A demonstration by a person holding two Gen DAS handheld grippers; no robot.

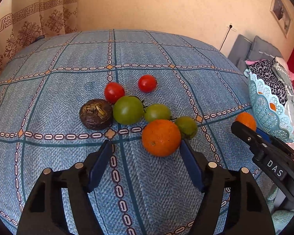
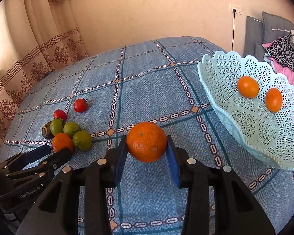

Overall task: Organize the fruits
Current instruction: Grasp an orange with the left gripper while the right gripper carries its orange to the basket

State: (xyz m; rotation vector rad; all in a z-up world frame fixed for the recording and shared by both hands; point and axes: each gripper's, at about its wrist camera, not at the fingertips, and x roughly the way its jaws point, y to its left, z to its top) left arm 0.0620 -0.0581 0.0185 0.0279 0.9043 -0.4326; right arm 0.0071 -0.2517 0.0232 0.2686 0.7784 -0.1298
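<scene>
My right gripper (image 2: 147,143) is shut on an orange (image 2: 146,142) and holds it above the table, left of the light blue lattice basket (image 2: 221,90), which holds two small orange fruits (image 2: 248,86). My left gripper (image 1: 146,144) is open, its right finger beside a second orange (image 1: 161,137) on the table. Behind that orange lie three green tomatoes (image 1: 128,109), two red tomatoes (image 1: 114,92) and a dark brown fruit (image 1: 96,114). The right gripper with its orange (image 1: 246,120) shows at the right of the left wrist view, near the basket (image 1: 268,105).
The table has a blue checked cloth (image 1: 68,98). A patterned curtain (image 1: 29,29) hangs behind at the left. A grey sofa with clothes (image 2: 280,39) stands past the table's right edge. A wall socket with a cable (image 2: 234,10) is on the back wall.
</scene>
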